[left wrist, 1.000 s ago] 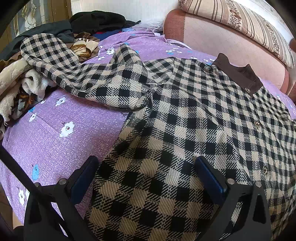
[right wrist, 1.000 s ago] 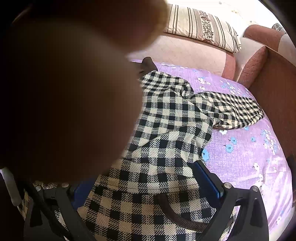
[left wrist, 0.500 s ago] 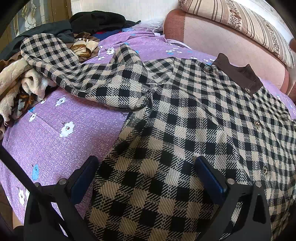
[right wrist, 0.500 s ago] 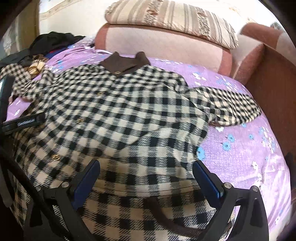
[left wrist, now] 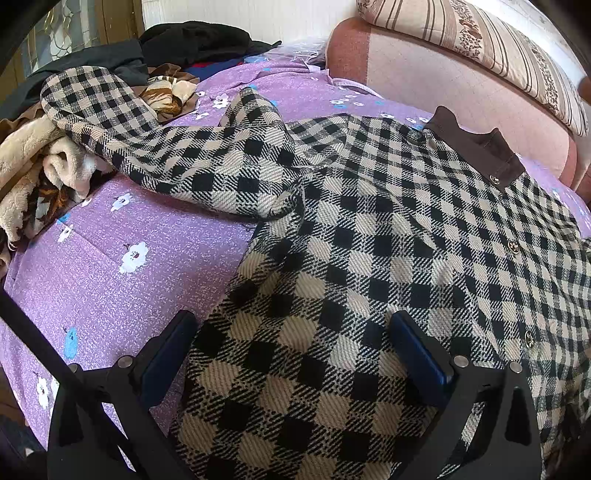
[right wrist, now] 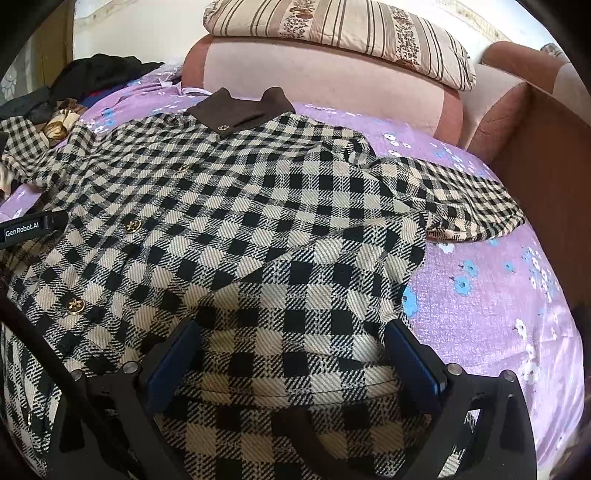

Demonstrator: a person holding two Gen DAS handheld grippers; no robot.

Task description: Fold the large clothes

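A large black-and-cream checked coat (left wrist: 388,236) with a brown collar (left wrist: 476,147) and gold buttons lies face up on a purple flowered bedspread (left wrist: 110,280). Its sleeves are spread out, one to the left (left wrist: 155,147) and one to the right (right wrist: 469,199). My left gripper (left wrist: 291,354) is open and empty over the coat's lower left edge. My right gripper (right wrist: 291,354) is open and empty over the coat's lower right part (right wrist: 280,236). The left gripper's body shows at the left edge of the right wrist view (right wrist: 29,230).
A pile of other clothes (left wrist: 33,177) lies at the bed's left side, with dark garments (left wrist: 192,40) behind it. A pink headboard (right wrist: 332,77) with a striped pillow (right wrist: 332,26) runs along the far side. A brown side panel (right wrist: 546,166) stands at the right.
A blurred object that blocked most of the right wrist view a second ago is gone, and that view now faces the whole coat. The left gripper has not moved.
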